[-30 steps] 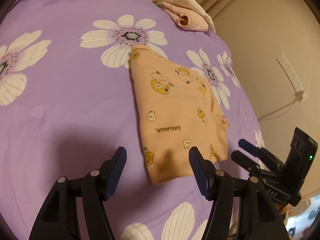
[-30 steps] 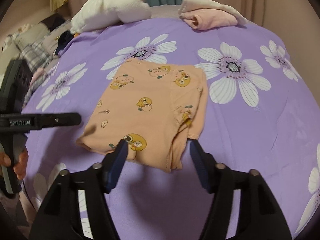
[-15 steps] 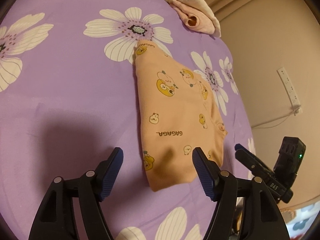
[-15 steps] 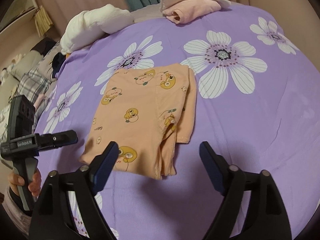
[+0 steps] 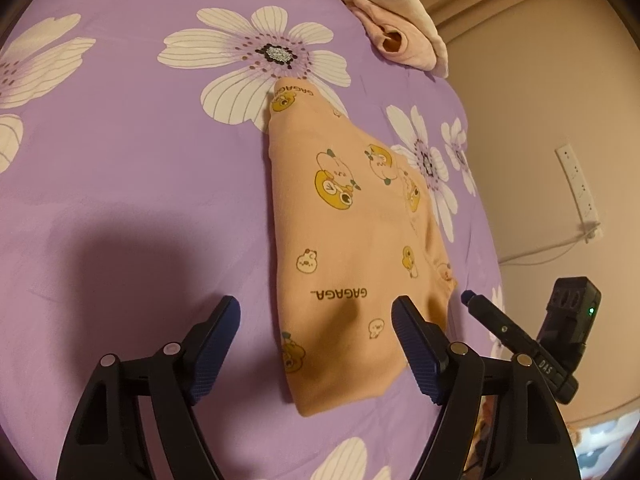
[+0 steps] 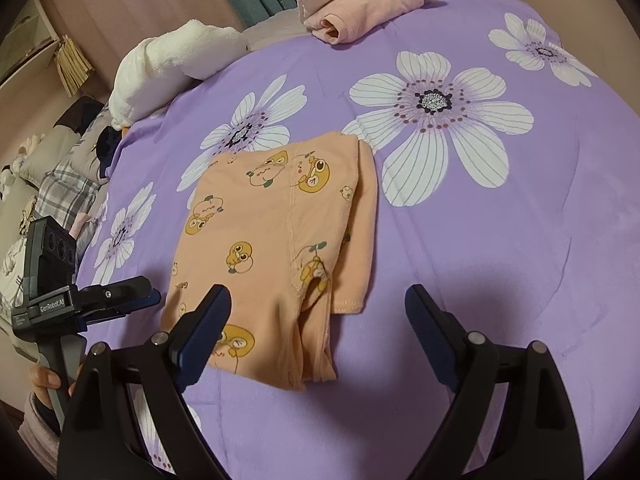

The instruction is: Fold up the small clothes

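A small peach garment (image 5: 352,248) printed with yellow cartoon animals lies folded flat on the purple flowered bedspread (image 5: 120,168). It also shows in the right wrist view (image 6: 276,248), with a folded-over edge on its right side. My left gripper (image 5: 316,332) is open and empty, hovering above the garment's near end. My right gripper (image 6: 318,328) is open and empty, raised over the garment's near edge. The right gripper appears in the left wrist view (image 5: 516,332) beside the garment's right corner, and the left gripper appears in the right wrist view (image 6: 120,296) at the garment's left.
A folded pink and cream garment (image 5: 396,36) lies at the far end of the bed, also in the right wrist view (image 6: 360,12). A white fluffy bundle (image 6: 172,64) sits at the far left. A wall with a power strip (image 5: 576,184) runs along the bed's right edge.
Both grippers have drawn back and lifted away from the garment, and the right one has opened wider. The garment has stayed folded in place.
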